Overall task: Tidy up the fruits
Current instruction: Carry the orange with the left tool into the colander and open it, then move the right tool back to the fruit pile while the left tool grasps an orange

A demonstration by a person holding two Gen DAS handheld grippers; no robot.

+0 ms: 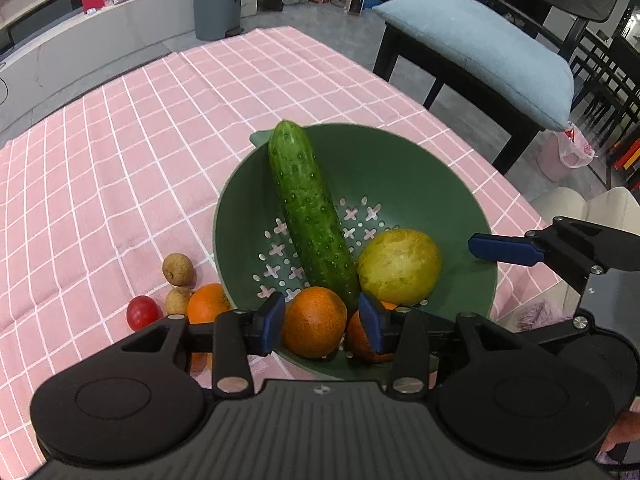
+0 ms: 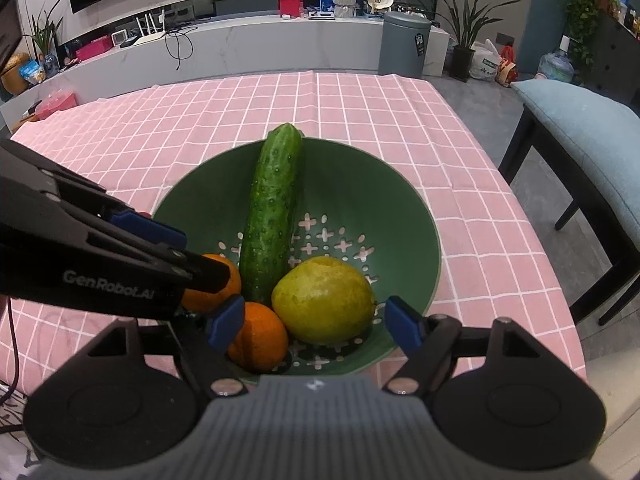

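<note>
left gripper (image 1: 322,322): parted around orange (image 1: 314,322), contact unclear | right gripper (image 2: 316,326): wide, empty | colander (image 1: 432,184): second orange (image 1: 362,340) half-hidden

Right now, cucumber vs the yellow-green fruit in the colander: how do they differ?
The cucumber is long, dark green and bumpy; the yellow-green fruit is rounded, paler and smoother. The cucumber leans with its far end on the colander rim; the fruit sits wholly inside, low. Both are in the colander, and neither is gripped.
</note>
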